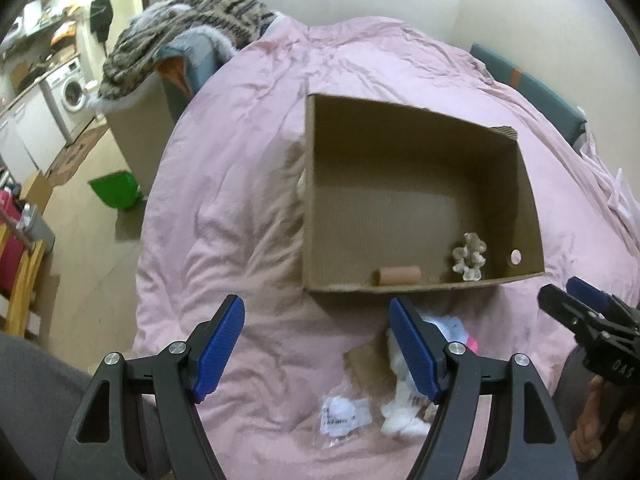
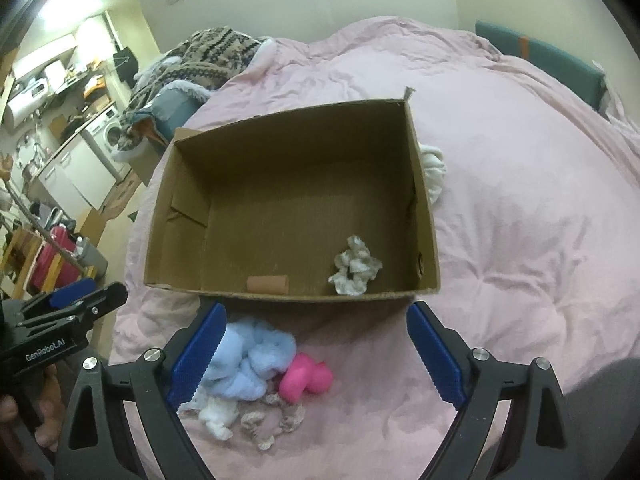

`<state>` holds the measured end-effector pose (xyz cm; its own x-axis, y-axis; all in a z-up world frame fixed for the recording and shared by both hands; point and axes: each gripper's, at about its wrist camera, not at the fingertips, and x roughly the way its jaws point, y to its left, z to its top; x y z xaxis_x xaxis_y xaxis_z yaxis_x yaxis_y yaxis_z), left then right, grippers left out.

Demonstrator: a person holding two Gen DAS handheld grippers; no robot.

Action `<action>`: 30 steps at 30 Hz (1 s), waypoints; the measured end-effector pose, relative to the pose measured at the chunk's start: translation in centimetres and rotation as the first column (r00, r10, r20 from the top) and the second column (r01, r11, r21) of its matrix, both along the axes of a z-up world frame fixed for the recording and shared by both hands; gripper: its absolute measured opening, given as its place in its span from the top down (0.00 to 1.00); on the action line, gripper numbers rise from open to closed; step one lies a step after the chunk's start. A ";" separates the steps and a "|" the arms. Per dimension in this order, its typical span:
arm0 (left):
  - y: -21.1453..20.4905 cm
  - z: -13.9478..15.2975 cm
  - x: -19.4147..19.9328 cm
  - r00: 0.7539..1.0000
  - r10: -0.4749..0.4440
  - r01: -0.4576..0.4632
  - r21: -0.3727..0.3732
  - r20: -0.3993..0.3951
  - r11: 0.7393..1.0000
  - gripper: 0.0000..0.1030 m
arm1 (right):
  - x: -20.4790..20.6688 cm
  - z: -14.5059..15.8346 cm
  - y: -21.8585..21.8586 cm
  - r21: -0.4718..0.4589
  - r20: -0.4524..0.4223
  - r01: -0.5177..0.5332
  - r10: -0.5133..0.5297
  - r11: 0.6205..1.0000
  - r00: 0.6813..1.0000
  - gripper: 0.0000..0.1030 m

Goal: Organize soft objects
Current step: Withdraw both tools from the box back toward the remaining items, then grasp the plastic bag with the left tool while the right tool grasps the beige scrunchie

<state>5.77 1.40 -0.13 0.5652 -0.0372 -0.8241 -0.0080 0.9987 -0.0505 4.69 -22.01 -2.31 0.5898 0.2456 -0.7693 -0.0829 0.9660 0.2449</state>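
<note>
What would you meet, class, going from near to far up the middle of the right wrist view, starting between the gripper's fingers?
Beige frilly scrunchie → pink plush toy → cardboard box's near wall → grey-white scrunchie inside the box → box's far wall → pink duvet beyond.

Grey scrunchie [image 2: 355, 266] lies in open cardboard box [image 2: 424, 216].

1 cardboard box [image 2: 424, 216]: 1 scrunchie [image 2: 355, 267], 1 roll [image 2: 268, 283] inside. 5 soft items on bedspread [image 2: 520, 208]. 2 grippers.
</note>
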 end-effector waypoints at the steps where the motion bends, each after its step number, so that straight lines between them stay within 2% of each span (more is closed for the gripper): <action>1: 0.4 -0.2 -0.1 1.000 0.011 -0.011 -0.008 -0.015 1.000 0.30 | -0.1 0.0 -0.1 0.008 -0.005 0.007 -0.007 1.000 1.000 0.05; 5: 1.4 -1.7 0.0 0.995 0.032 -0.037 -0.053 -0.099 0.998 0.30 | -0.1 -0.4 -0.3 0.036 -0.028 0.005 -0.004 0.999 1.000 0.05; 8: 1.3 -3.5 0.3 0.981 0.013 -0.029 -0.080 -0.195 0.996 0.30 | 0.1 -0.7 -0.2 0.034 -0.039 0.001 0.000 0.999 0.999 0.05; 11: 0.7 -6.1 0.6 0.948 -0.020 -0.016 -0.110 -0.318 0.994 0.30 | 0.3 -1.1 -0.1 0.040 -0.059 -0.003 0.005 0.999 0.998 0.05; 12: 0.3 -7.3 0.6 0.930 -0.035 -0.011 -0.124 -0.366 0.992 0.32 | 0.4 -1.3 -0.1 0.046 -0.068 -0.005 0.008 0.999 0.998 0.05; 15: -0.6 -9.5 0.7 0.893 -0.054 -0.004 -0.127 -0.447 0.992 0.36 | 0.4 -1.7 -0.2 0.062 -0.085 -0.004 0.009 0.998 0.996 0.05; 19: -1.5 -11.4 0.8 0.864 -0.057 0.008 -0.100 -0.500 0.995 0.46 | 0.7 -2.2 -0.3 0.072 -0.102 0.001 0.007 0.997 0.995 0.05; 21: -1.9 -12.1 0.9 0.852 -0.058 0.011 -0.093 -0.521 0.996 0.60 | 0.8 -2.4 -0.2 0.075 -0.110 0.001 0.007 0.997 0.994 0.05; 23: -2.2 -12.5 1.0 0.845 -0.067 0.016 -0.100 -0.531 0.995 0.66 | 1.0 -2.6 -0.2 0.076 -0.116 0.002 0.007 0.997 0.993 0.05; 24: -2.4 -12.6 0.9 0.843 -0.075 0.025 -0.100 -0.533 0.995 0.72 | 1.1 -2.7 -0.2 0.079 -0.118 0.001 0.008 0.997 0.993 0.05; 26: -2.7 -12.5 0.8 0.843 -0.084 0.046 -0.084 -0.532 0.995 0.79 | 1.1 -2.8 -0.2 0.083 -0.122 0.001 0.009 0.997 0.993 0.05; 28: -2.8 -12.0 0.7 0.846 -0.091 0.046 -0.099 -0.526 0.994 0.80 | 1.1 -2.9 -0.2 0.087 -0.123 0.002 0.008 0.996 0.992 0.05; 30: -2.6 -10.8 0.4 0.863 -0.099 0.042 -0.124 -0.496 0.991 0.80 | 1.1 -2.9 -0.3 0.094 -0.124 0.004 0.007 0.996 0.992 0.05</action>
